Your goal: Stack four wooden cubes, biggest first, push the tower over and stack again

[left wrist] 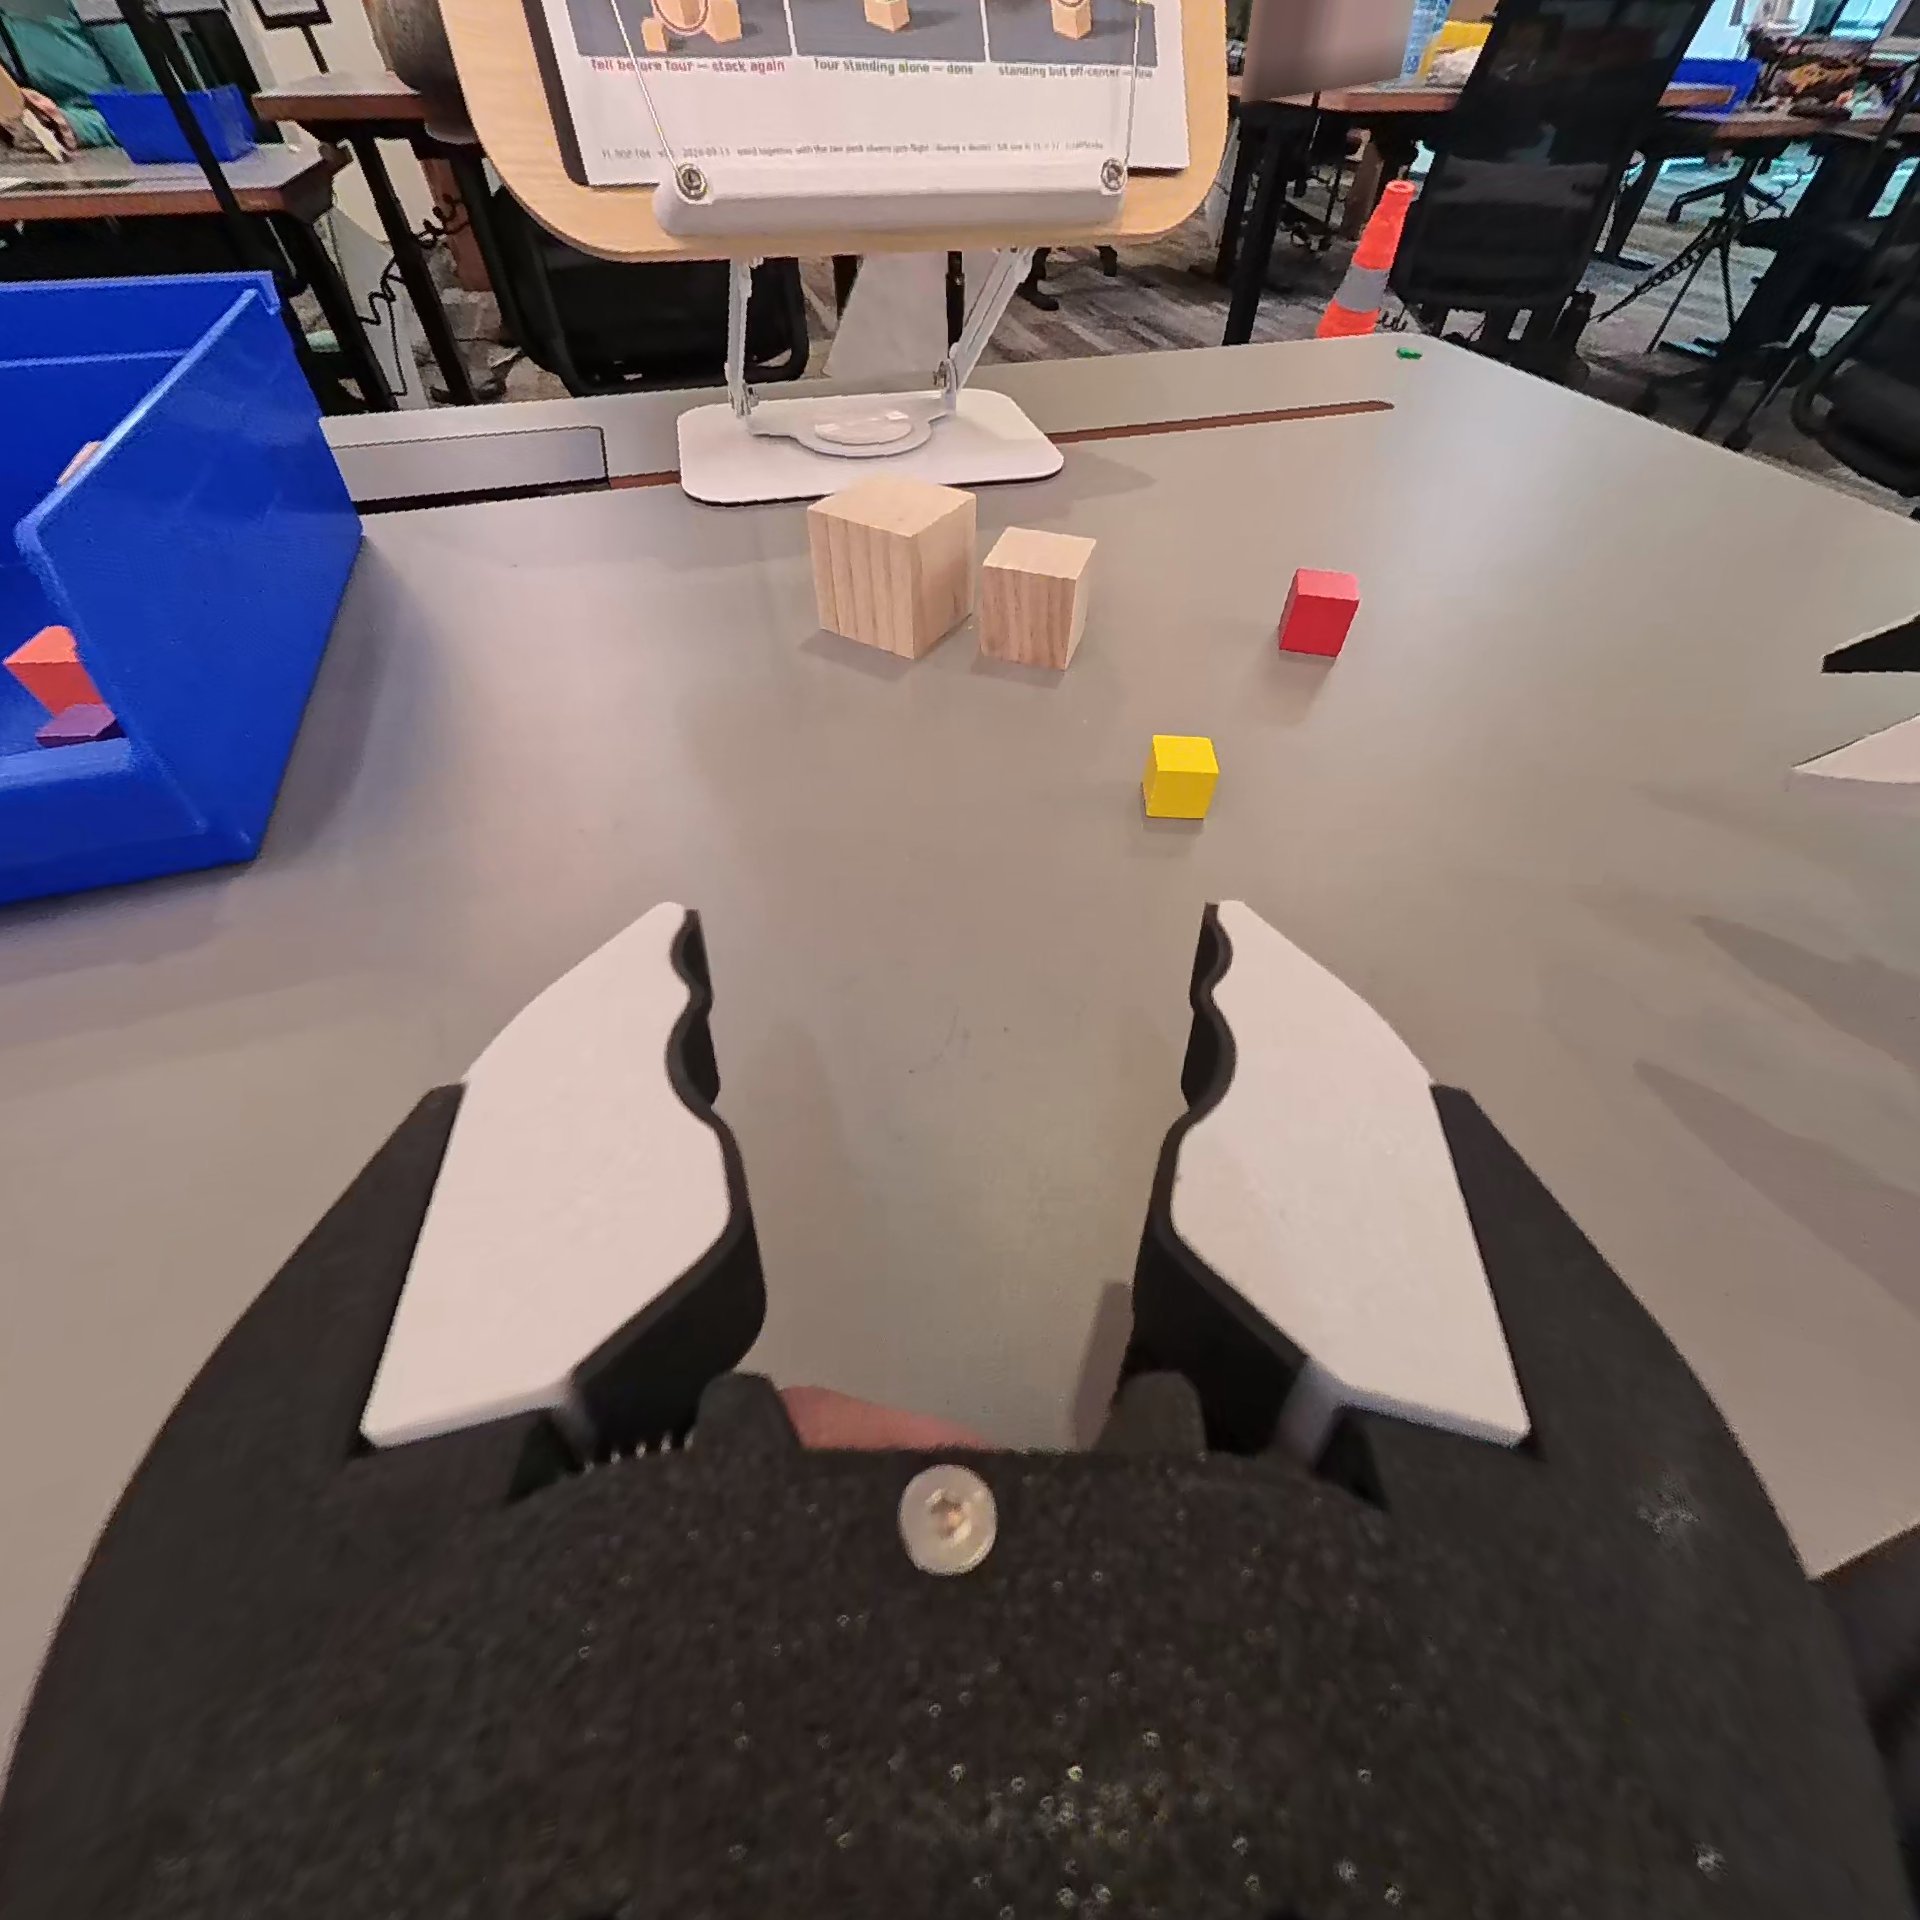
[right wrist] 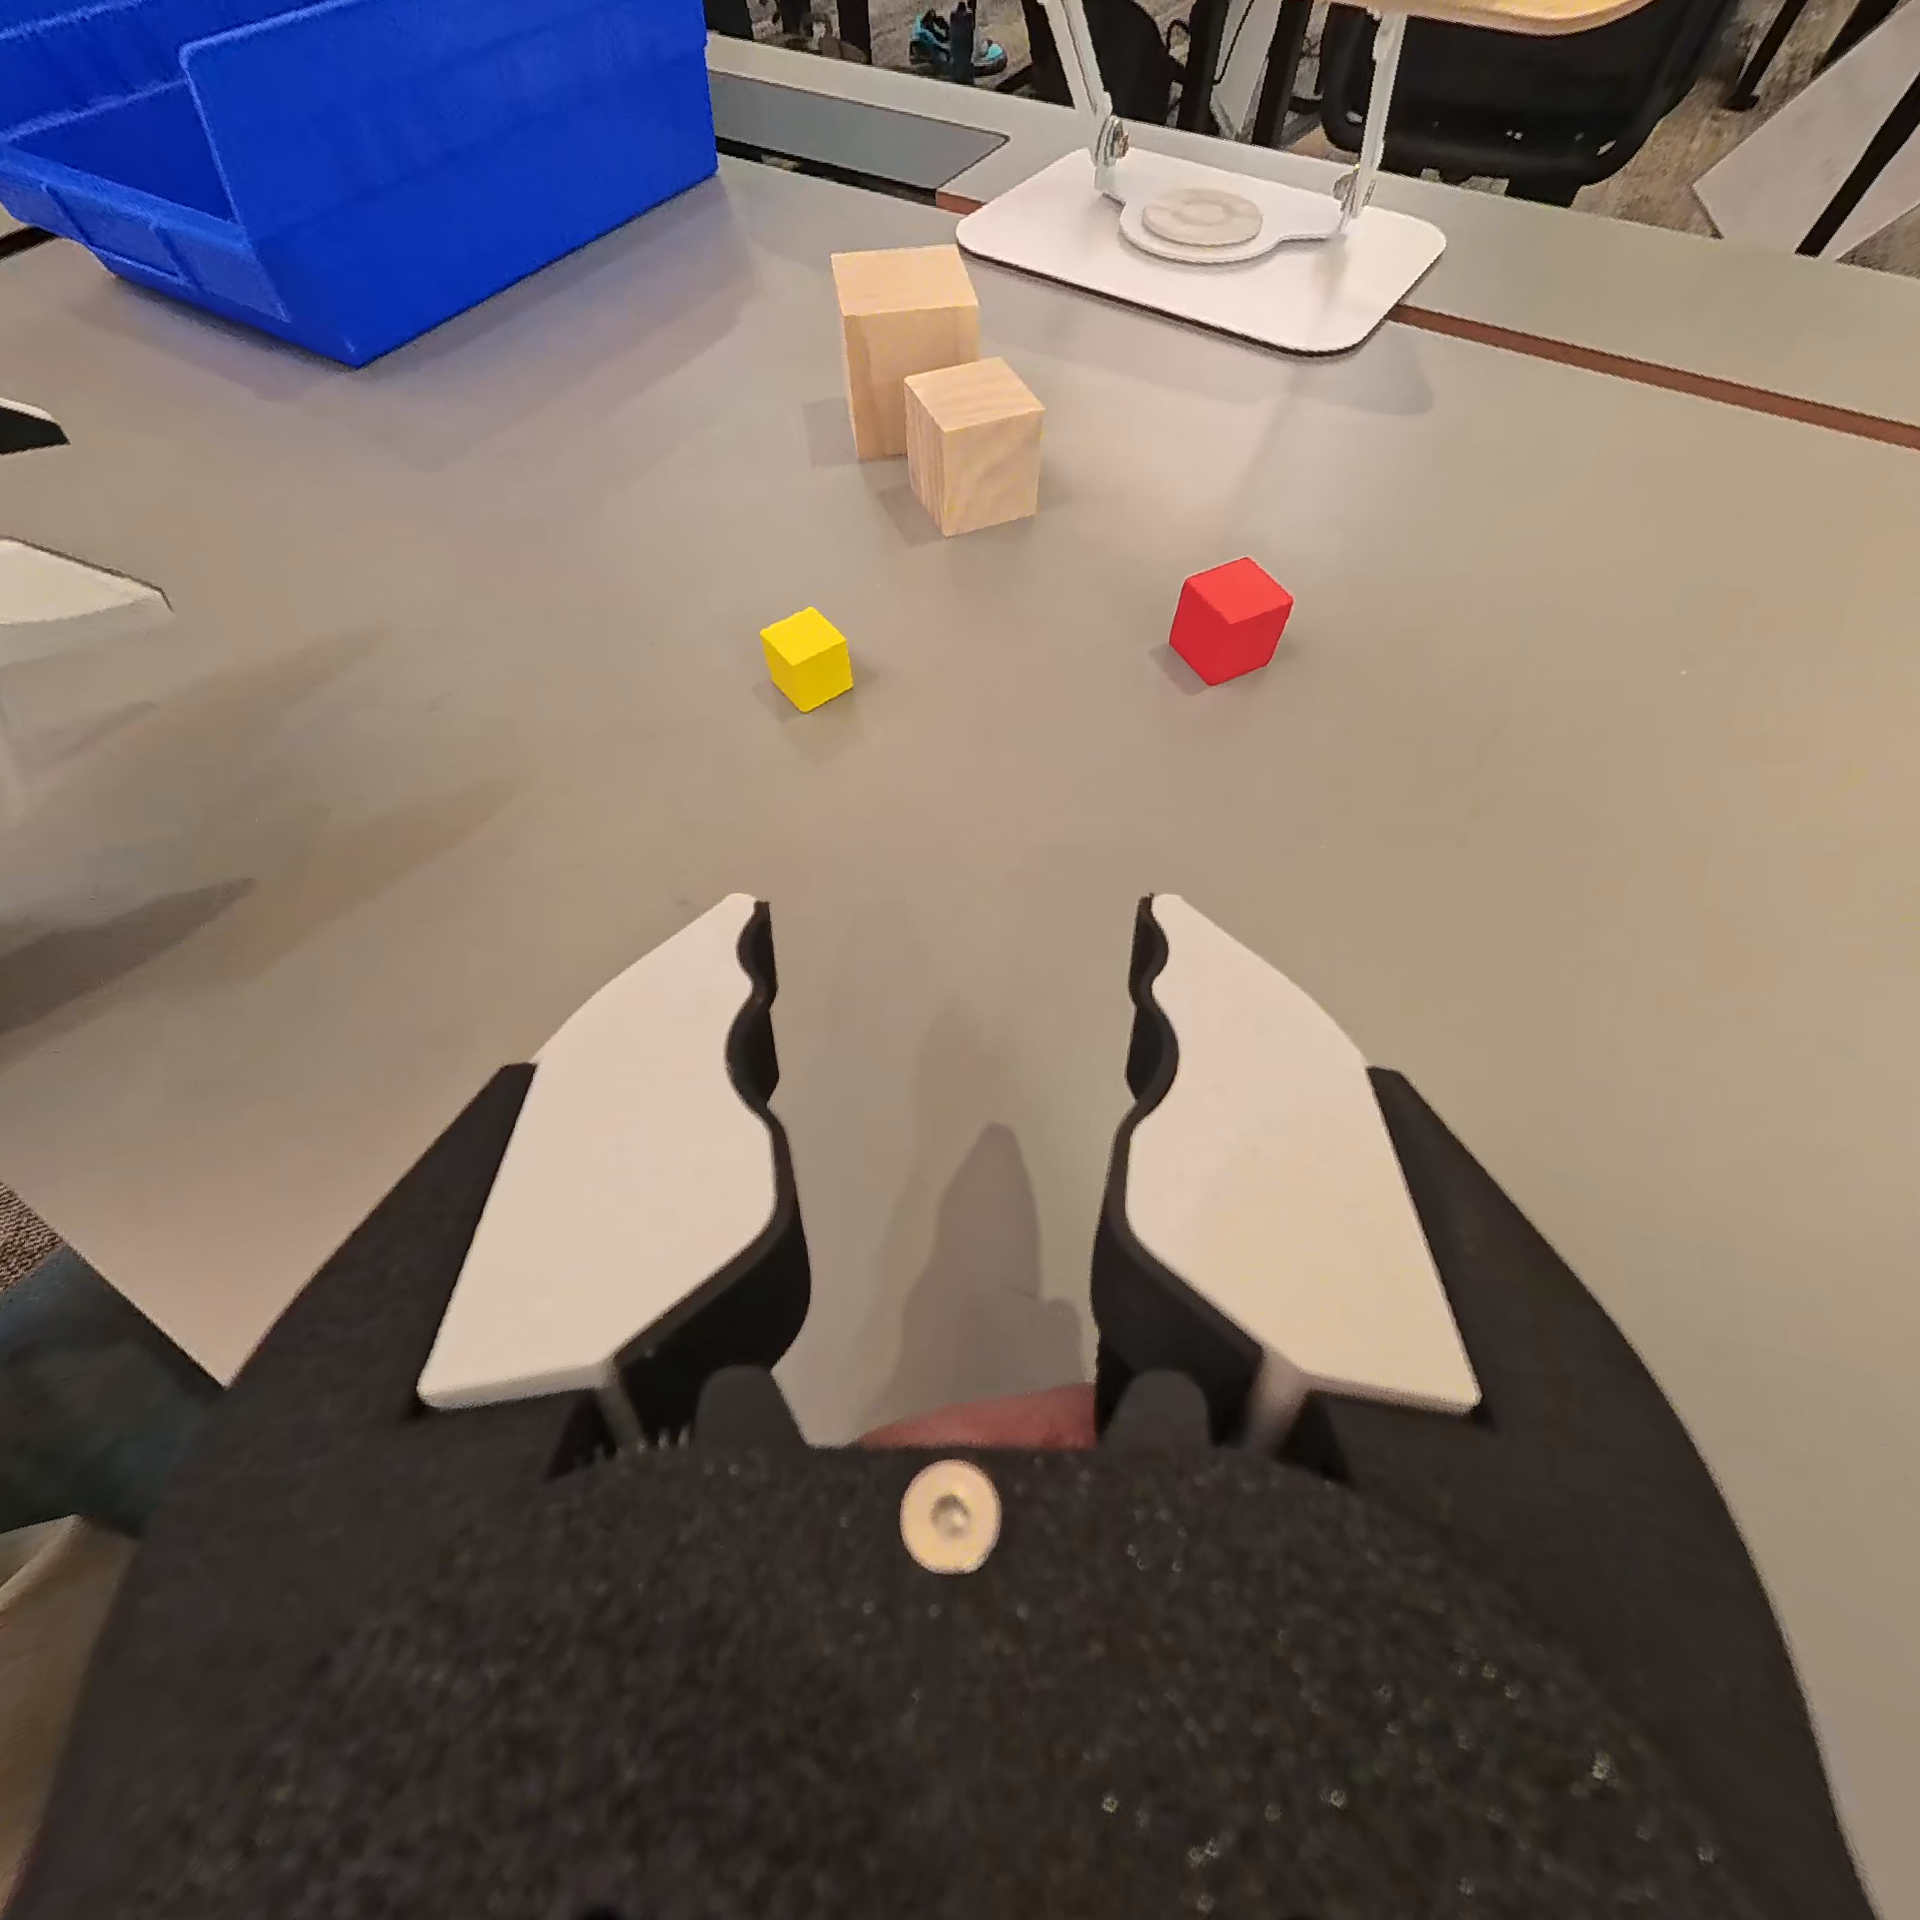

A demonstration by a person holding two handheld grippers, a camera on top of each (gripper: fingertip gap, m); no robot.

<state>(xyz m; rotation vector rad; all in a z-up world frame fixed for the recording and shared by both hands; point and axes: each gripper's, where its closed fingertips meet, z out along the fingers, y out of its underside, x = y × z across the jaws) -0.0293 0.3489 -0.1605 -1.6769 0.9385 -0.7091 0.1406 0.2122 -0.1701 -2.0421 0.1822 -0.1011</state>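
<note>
Four cubes lie apart on the grey table [left wrist: 935, 1039]. The biggest plain wooden cube [left wrist: 890, 564] [right wrist: 906, 343] stands at the back, with a smaller plain wooden cube [left wrist: 1036, 597] [right wrist: 974, 445] right beside it. A red cube [left wrist: 1317, 611] [right wrist: 1231, 620] sits to the right and the smallest, a yellow cube [left wrist: 1180, 776] [right wrist: 807, 659], lies nearer. My left gripper [left wrist: 948, 914] is open and empty, well short of the cubes. My right gripper [right wrist: 954, 906] is open and empty too, its tips showing at the right edge of the left wrist view [left wrist: 1870, 707].
A blue bin [left wrist: 156, 582] [right wrist: 364, 156] stands at the left with an orange block [left wrist: 50, 667] and a purple block [left wrist: 78, 725] inside. A white stand base [left wrist: 868, 442] [right wrist: 1205, 244] holding a wooden board with a sheet [left wrist: 862, 104] sits behind the cubes.
</note>
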